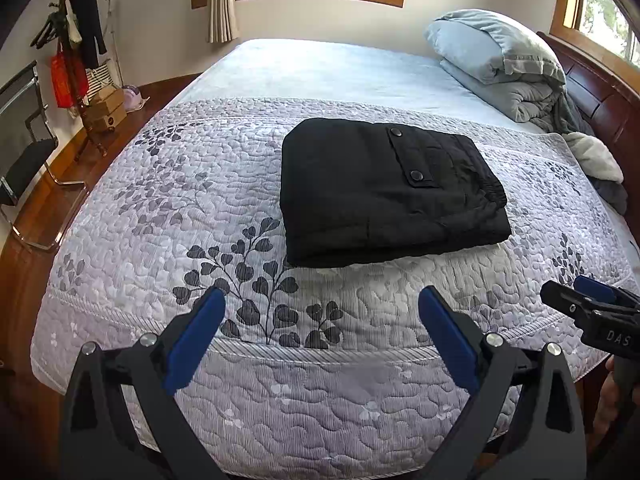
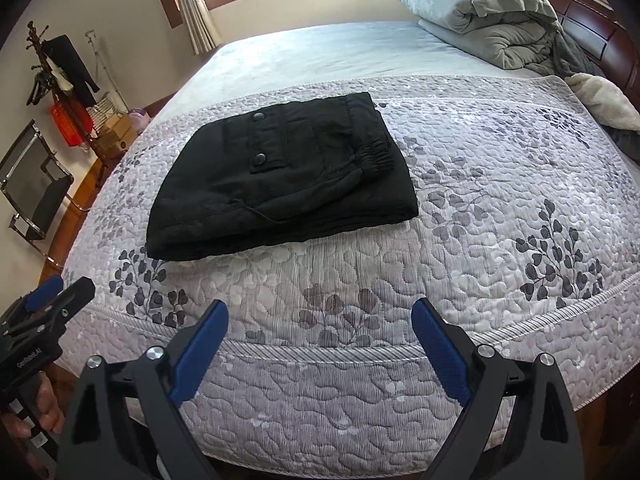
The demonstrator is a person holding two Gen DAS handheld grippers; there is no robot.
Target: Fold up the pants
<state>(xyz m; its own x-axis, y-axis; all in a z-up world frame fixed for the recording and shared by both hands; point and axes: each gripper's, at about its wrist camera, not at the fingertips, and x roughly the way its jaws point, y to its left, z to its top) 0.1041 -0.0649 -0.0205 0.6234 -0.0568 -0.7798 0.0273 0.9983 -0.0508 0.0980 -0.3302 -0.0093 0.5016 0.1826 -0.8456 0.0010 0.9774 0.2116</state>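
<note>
The black pants [image 1: 388,192] lie folded into a flat rectangle on the quilted grey bedspread [image 1: 160,208], pocket flap with two snaps on top. They also show in the right wrist view [image 2: 280,180]. My left gripper [image 1: 322,304] is open and empty, held over the near edge of the bed, short of the pants. My right gripper [image 2: 320,316] is open and empty, also over the near edge, short of the pants. The right gripper shows at the right edge of the left wrist view [image 1: 592,304]; the left gripper shows at the left edge of the right wrist view [image 2: 48,300].
A folded grey duvet with a pillow [image 1: 500,60] is piled at the far right by the wooden headboard [image 1: 600,92]. A chair [image 1: 24,152] and a coat rack [image 1: 72,40] stand on the wooden floor left of the bed.
</note>
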